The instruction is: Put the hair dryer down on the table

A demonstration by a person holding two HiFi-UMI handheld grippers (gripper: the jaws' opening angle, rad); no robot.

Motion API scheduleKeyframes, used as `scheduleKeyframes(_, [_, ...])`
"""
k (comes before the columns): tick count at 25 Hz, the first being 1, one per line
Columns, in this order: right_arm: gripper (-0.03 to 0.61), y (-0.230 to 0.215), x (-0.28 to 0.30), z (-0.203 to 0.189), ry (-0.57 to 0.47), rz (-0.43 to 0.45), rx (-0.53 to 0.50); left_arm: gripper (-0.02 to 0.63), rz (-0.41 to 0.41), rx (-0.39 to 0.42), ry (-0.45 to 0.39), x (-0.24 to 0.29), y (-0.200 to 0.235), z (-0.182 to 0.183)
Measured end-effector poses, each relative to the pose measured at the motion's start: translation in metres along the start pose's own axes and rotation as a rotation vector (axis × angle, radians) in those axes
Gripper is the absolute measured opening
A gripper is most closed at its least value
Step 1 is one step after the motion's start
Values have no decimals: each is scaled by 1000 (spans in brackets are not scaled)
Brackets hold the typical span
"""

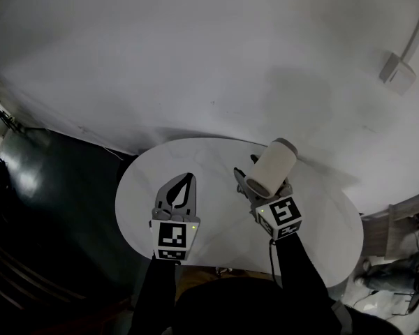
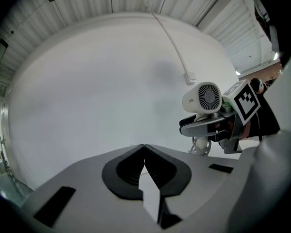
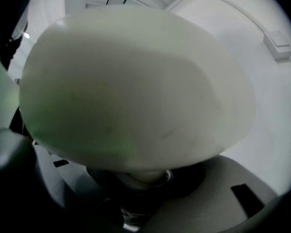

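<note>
- hair dryer (image 1: 271, 167): cream-white, smooth matte plastic, short fat cylinder barrel. In the left gripper view its round rear end (image 2: 204, 97) shows a fine radial grille.
- it's up in the air over the right, far part of the table, not lying on it. The barrel is tilted, with one end pointing up and away toward the wall.
- in the right gripper view the barrel (image 3: 136, 86) fills most of the frame as a rounded pale dome; a narrower neck drops from it into the dark jaw gap.
- white cord (image 2: 200, 147) hangs in a loop under the handle.
- right gripper (image 1: 250, 187): grey jaws clamped on the dryer's handle under the barrel, marker cube nearest the person, dark sleeve behind it.
- left gripper (image 1: 188, 181): grey shell with black ribbed pads, tips pressed together with nothing between them (image 2: 144, 147). It is held level over the table's left half, apart from the dryer.
- table (image 1: 314, 236): white, smooth, oval top.
- wall (image 1: 195, 54): plain white, far side.
</note>
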State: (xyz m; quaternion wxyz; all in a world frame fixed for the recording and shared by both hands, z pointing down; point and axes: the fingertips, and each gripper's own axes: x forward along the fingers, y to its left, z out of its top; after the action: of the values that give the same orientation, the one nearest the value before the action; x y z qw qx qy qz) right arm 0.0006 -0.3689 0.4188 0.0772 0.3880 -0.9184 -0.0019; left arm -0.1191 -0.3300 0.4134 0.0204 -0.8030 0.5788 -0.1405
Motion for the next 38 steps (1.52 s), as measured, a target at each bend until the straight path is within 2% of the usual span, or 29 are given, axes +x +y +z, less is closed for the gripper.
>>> scheduleKeyframes(4, [224,8,5,0,22,30,-59,17,6,0,12,-1,2,-6])
scheduleKeyframes(7, [224,24,13,-8,86,119,-62,17,9,6,21,-3,3,-10])
scheduleKeyframes(12, [224,51,26,-52,285,227,-136,17,23,5,32,-10,9,-18])
scheduleKeyframes(16, [224,71,34,-89,395,291,-173,17,49,-2,40,-19,18,-24])
scheduleKeyframes(26, [224,110,49,-164,591,394,-255,17,105,-31,76,-39,39,-45])
scheduleKeyframes(32, [224,130,55,-199,684,466,-333,17,112,-35,81,-43,43,-46])
scheduleKeyframes(38, [224,141,53,-233,773,525,-348,17,113,-55,81,-46,45,-50])
